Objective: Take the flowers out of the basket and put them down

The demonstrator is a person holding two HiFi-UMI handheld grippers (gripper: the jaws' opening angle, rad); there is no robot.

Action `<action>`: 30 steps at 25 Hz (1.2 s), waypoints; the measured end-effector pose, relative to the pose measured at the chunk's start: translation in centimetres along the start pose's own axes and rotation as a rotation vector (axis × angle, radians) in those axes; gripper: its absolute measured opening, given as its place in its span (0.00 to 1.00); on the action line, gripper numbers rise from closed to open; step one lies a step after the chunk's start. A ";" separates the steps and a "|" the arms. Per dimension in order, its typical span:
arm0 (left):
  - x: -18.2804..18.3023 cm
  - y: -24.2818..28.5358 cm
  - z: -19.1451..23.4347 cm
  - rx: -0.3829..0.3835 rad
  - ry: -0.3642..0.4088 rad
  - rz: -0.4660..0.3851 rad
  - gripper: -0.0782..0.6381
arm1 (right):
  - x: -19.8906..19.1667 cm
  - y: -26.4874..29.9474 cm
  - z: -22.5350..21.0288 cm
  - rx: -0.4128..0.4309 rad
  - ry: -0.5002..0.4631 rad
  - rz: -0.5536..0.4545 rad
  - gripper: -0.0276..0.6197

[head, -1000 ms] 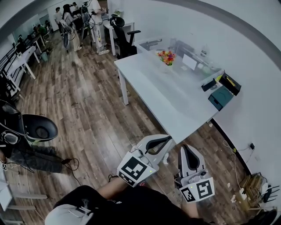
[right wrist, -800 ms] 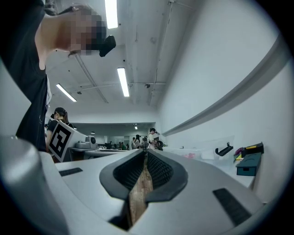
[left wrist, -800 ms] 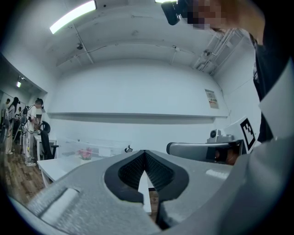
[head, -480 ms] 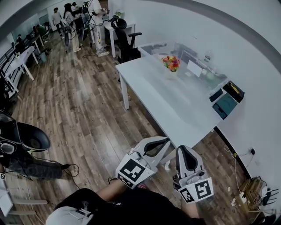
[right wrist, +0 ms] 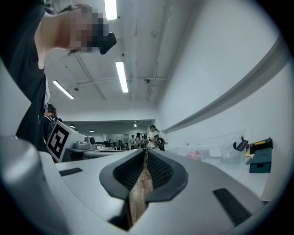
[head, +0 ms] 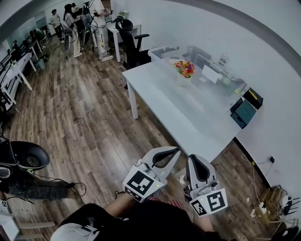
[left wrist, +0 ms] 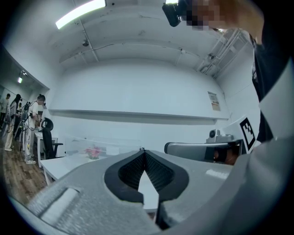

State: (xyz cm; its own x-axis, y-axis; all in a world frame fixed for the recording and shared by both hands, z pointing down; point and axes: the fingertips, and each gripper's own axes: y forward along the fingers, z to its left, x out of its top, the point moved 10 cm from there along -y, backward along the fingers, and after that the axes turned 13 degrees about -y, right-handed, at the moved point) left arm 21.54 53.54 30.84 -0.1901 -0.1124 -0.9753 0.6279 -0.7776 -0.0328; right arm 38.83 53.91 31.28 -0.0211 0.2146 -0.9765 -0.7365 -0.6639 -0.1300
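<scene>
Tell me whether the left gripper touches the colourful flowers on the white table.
Apart. The head view shows the left gripper by the near corner of the white table, with the colourful flowers towards its far end.

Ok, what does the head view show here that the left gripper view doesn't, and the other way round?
Only the head view: the teal and black box at the table's right edge. Only the left gripper view: the long ceiling light strip, a small paper notice on the white wall, and a look along the left gripper, its jaws together with nothing between them. Both: the white rectangular table, the bunch of colourful flowers at its far end, the black office chair and the right gripper.
</scene>
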 end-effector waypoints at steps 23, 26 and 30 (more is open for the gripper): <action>1.6 8.1 6.8 0.002 0.012 0.006 0.11 | -2.3 8.4 -7.3 0.027 0.030 -0.020 0.07; 1.7 9.7 7.9 0.000 0.011 0.013 0.11 | -2.8 9.5 -8.7 0.027 0.032 -0.018 0.08; 1.8 11.4 8.9 -0.005 0.009 0.016 0.11 | -3.3 10.5 -10.1 0.029 0.041 -0.034 0.10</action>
State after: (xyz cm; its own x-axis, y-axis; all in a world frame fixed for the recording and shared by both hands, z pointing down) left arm 21.66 38.93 30.63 -0.1733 -0.1189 -0.9777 0.6343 -0.7729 -0.0184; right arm 37.99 38.94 31.38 0.0317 0.2064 -0.9779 -0.7554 -0.6357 -0.1587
